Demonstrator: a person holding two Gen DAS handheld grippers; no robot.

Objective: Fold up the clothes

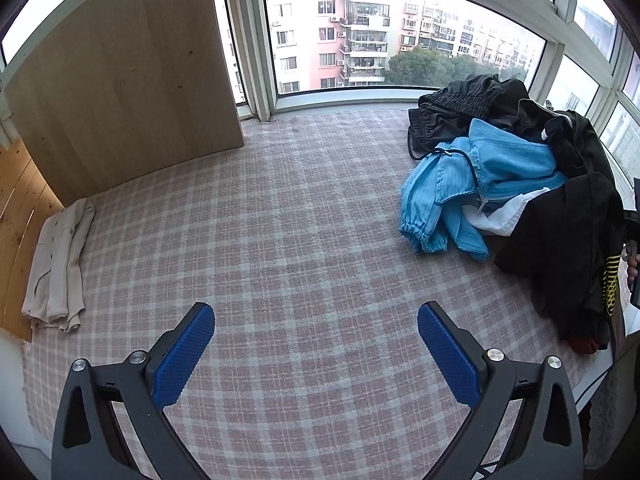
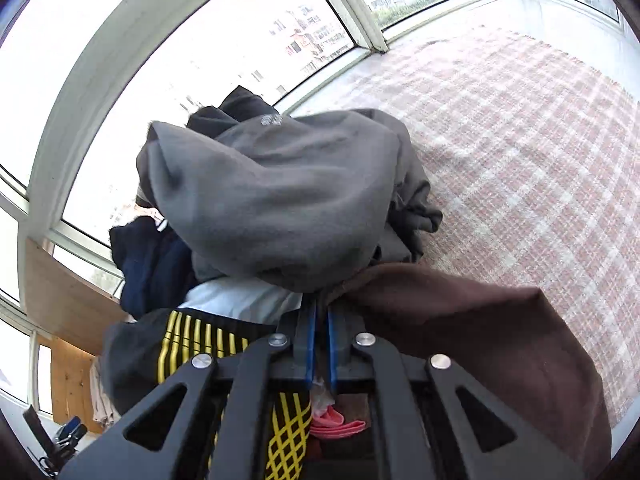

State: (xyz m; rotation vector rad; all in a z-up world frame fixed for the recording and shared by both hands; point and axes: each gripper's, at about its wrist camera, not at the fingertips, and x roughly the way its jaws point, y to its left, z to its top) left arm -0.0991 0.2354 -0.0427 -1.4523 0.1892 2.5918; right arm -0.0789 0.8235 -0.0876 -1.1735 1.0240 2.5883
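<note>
My left gripper hangs wide open over the plaid blanket, its ribbed blue pads holding nothing. The blanket is a nubbly pink-and-white check, flat and bare across the middle, with open room from my fingers to the window sill. At its left edge, against the pale wooden panel, lies a cream buttoned garment, folded into a long neat rectangle. Far right, well apart from it, sits the heap of unfolded clothes: a ribbed sky-blue jacket with elastic cuffs, black pieces with a gathered waistband, a strip of white cloth, and dark cloth spilling over the blanket's right edge.

My right gripper is buried in that heap. Its two blue pads stand almost together, pinched at the tips on the hem of a soft grey fleece garment that mounds above them. Only this view shows the heap's near side: a brown fleece piece draped to the right, a black cloth with yellow stripes and lattice on the left, navy cloth behind it, and a coral-pink scrap under the jaws. Beyond, the blanket runs clear to the corner window frame.
</note>
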